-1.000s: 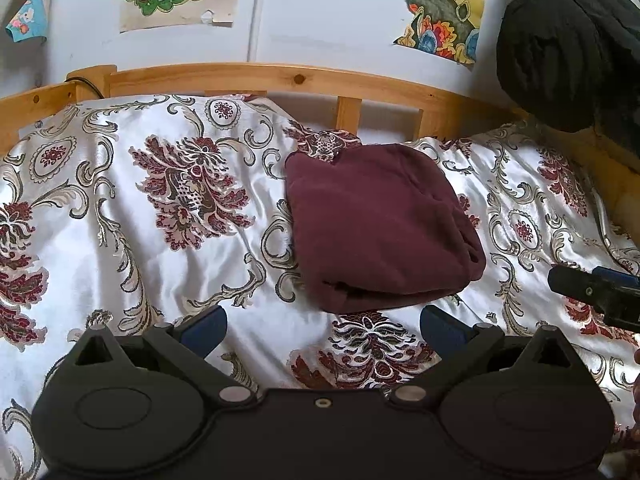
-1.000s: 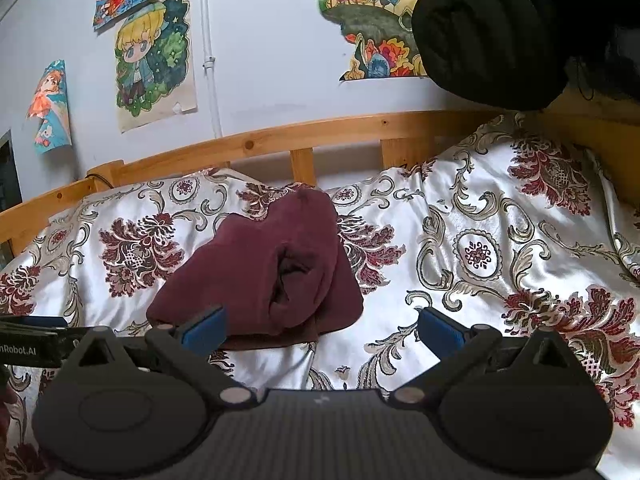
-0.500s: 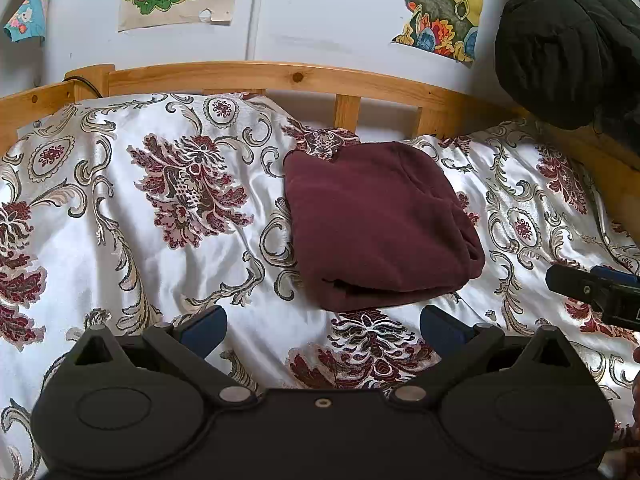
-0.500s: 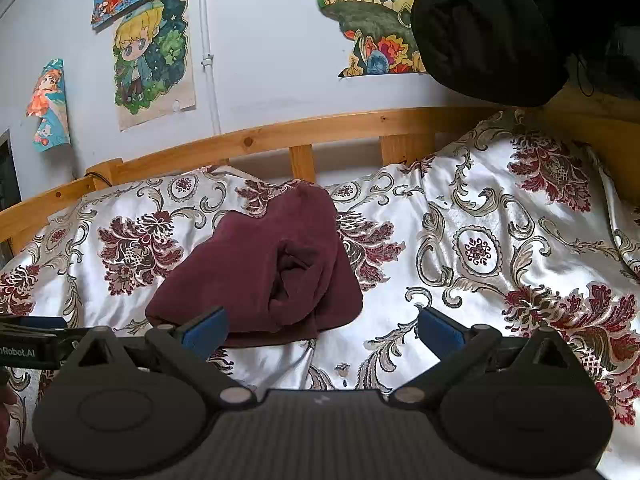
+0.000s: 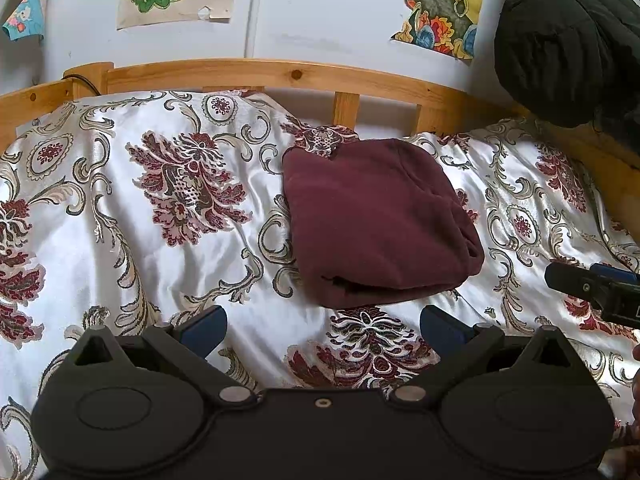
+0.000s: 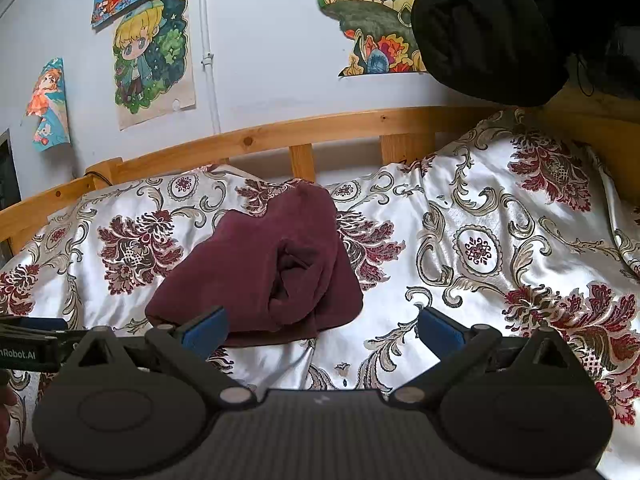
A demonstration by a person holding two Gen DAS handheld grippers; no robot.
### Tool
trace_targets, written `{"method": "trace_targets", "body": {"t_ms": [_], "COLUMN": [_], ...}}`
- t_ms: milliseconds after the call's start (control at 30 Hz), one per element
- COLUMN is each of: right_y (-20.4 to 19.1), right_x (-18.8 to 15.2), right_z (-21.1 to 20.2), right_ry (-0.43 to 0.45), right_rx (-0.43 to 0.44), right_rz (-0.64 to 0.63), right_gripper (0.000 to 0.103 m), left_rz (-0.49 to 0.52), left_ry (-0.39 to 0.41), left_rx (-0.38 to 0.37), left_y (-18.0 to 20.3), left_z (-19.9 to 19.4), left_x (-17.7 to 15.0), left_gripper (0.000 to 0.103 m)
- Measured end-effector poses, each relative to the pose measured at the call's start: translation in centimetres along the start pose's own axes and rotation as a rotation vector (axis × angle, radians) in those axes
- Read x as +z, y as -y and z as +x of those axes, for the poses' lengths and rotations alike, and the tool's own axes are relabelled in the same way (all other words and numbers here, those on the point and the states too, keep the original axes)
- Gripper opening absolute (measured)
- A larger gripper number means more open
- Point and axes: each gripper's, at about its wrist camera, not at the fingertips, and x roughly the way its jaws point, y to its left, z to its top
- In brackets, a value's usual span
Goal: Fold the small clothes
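A maroon garment (image 5: 376, 224) lies folded into a compact bundle on the patterned bedspread (image 5: 168, 240), near the wooden headboard. In the right wrist view the same maroon garment (image 6: 264, 268) shows its layered folded edges. My left gripper (image 5: 322, 326) is open, held just short of the bundle's near edge with nothing between its fingers. My right gripper (image 6: 322, 328) is open too, to the right of the bundle, its left blue pad (image 6: 206, 328) in front of the garment's near edge. The other gripper's tip (image 5: 592, 286) pokes in at the right edge of the left wrist view.
A wooden bed rail (image 5: 280, 76) runs along the wall behind the bedspread. A dark bulky jacket (image 5: 568, 36) hangs at the upper right over the bed corner. Posters (image 6: 154, 56) are on the wall. Bare bedspread (image 6: 500, 248) stretches to the right of the garment.
Both views drifted only slightly; the garment sits a touch higher in the left view. Both grippers stayed open and the garment did not move.
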Motion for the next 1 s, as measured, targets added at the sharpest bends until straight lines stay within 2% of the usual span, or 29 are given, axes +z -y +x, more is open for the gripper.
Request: {"method": "trace_targets", "body": {"t_ms": [1000], "right_y": [0.02], "right_x": [-0.22], "right_z": [0.09], "right_ry": [-0.007], "right_rx": [0.001], "right_rz": [0.005], "right_gripper": [0.103], "left_rz": [-0.003], "left_ry": [-0.011], "left_rx": [-0.007], "left_y": [-0.02], "left_z": [0.17], "left_x": [-0.19], "left_gripper": [0.102]}}
